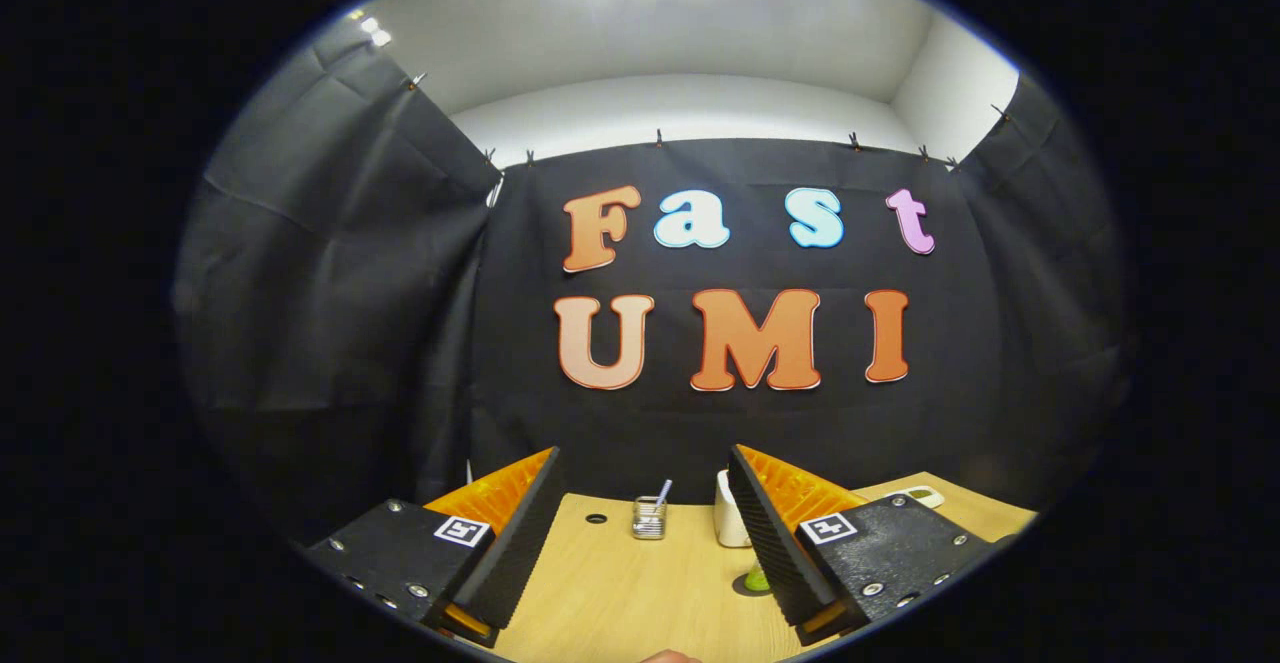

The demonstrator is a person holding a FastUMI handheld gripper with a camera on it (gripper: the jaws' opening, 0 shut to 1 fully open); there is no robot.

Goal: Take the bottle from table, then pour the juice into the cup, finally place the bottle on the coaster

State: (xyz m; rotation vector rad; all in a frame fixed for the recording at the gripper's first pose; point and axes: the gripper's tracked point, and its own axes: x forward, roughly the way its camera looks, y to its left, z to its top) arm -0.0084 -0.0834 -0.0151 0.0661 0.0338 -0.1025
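Observation:
My gripper (643, 463) is open, held above the wooden table (620, 593) with nothing between its fingers. A white cup (729, 528) stands beyond them on the table, partly hidden by the right finger (775, 533). Lower down, tight against that finger's inner side, a small green object (757, 579) sits on a dark round patch (745, 588) that may be the coaster. Most of both is hidden, and I cannot tell whether the green thing is the bottle.
A small wire-mesh holder (649, 520) with a straw-like stick stands ahead between the fingers, left of the cup. A dark cable hole (596, 519) lies in the table to its left. A flat white device (922, 495) lies at the far right. Black cloth walls the booth behind.

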